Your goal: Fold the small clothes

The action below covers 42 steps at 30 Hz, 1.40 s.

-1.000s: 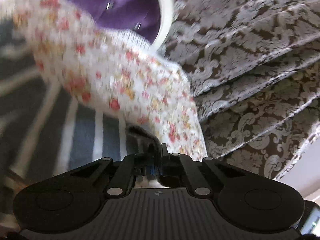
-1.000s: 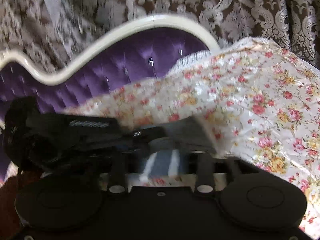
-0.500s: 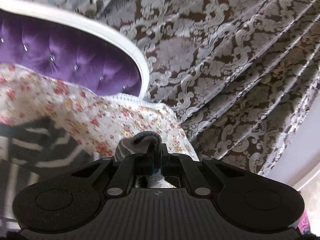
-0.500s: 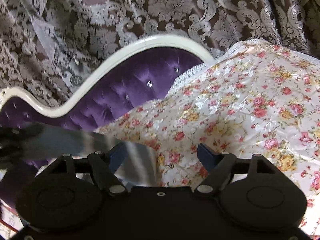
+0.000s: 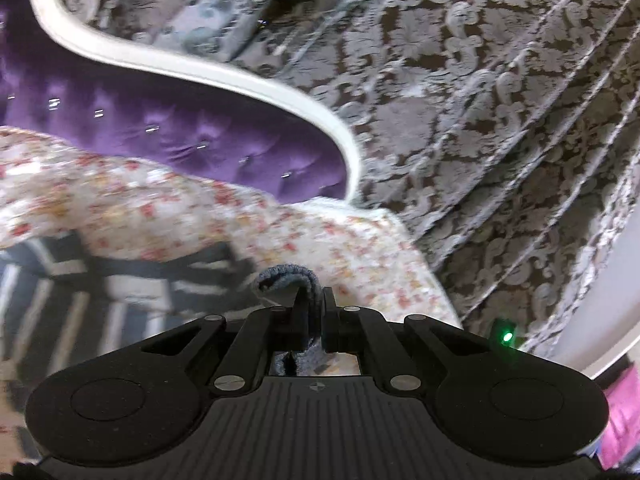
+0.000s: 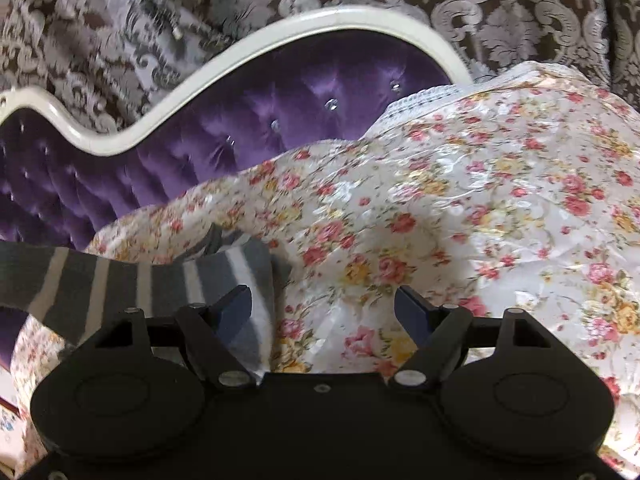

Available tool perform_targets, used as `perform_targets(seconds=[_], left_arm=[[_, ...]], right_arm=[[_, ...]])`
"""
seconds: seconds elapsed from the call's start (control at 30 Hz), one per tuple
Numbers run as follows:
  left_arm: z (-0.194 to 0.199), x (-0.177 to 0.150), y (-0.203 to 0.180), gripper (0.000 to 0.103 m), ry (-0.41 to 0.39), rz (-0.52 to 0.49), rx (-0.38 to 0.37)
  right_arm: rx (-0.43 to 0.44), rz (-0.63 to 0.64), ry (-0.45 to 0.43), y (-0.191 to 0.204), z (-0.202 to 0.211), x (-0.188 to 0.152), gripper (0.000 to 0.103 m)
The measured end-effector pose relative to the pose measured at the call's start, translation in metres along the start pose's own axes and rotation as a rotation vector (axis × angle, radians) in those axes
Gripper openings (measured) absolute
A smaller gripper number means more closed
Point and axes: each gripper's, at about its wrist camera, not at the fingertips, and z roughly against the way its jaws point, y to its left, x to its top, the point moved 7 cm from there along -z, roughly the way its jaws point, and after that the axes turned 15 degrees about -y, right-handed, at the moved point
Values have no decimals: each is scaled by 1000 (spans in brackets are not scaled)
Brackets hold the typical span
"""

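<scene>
From the left wrist, the left gripper (image 5: 316,312) has its jaws pressed together on a fold of blue-grey knit, the edge of the striped sock (image 5: 286,280). The rest of the sock trails blurred to the left over the flowered bedspread (image 5: 328,240). Behind stand the purple tufted headboard (image 5: 168,136) and the brown patterned curtain (image 5: 480,128). A green light (image 5: 507,336) glows low on the right. No writing can be read.

From the right wrist, the right gripper (image 6: 323,308) has its jaws spread wide with only bedspread (image 6: 480,208) between them. The grey-and-white striped sock (image 6: 160,280) stretches in from the left edge, its end lying behind the left finger (image 6: 234,306); whether they touch I cannot tell. No label shows on sock or gripper.
</scene>
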Motion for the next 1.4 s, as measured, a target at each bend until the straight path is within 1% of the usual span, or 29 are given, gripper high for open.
perform_targets(seconds=[0.17, 0.33, 0.53, 0.63, 0.77, 0.83, 0.93, 1.03, 1.13, 1.17, 1.2, 1.23, 1.27, 1.33, 1.4], left_arm=[[15, -10, 42, 4, 34, -22, 80], [15, -22, 83, 4, 79, -56, 167], [14, -33, 129, 4, 92, -42, 265], [14, -38, 144, 5, 97, -58, 303], [13, -48, 158, 6, 113, -74, 335], [13, -53, 163, 7, 122, -87, 348], [12, -62, 167, 7, 139, -135, 377], [14, -65, 167, 7, 114, -171, 383], [18, -59, 161, 8, 44, -234, 401], [20, -57, 162, 10, 29, -257, 426], [21, -55, 165, 10, 28, -273, 467], [22, -55, 170, 17, 35, -286, 518], [23, -54, 175, 27, 41, -297, 555], [29, -51, 181, 28, 14, -285, 580], [37, -46, 182, 31, -31, -256, 609]], right_arm=[[-12, 45, 29, 11, -9, -7, 81], [-28, 76, 47, 19, -20, -14, 81], [-17, 104, 82, 31, -31, -22, 82], [-13, 131, 93, 38, -35, -25, 82], [-12, 138, 95, 40, -37, -26, 84], [-13, 120, 84, 39, -36, -25, 84], [-17, 66, 66, 34, -36, -21, 84], [-29, 13, 50, 28, -38, -18, 84], [-47, -12, 31, 23, -39, -15, 84], [-51, -13, 30, 22, -40, -14, 84], [-55, -13, 30, 22, -40, -14, 84], [-56, -12, 31, 22, -41, -14, 84], [-54, -10, 33, 22, -41, -14, 84], [-48, -5, 33, 24, -41, -14, 84], [-44, 2, 33, 26, -41, -14, 85]])
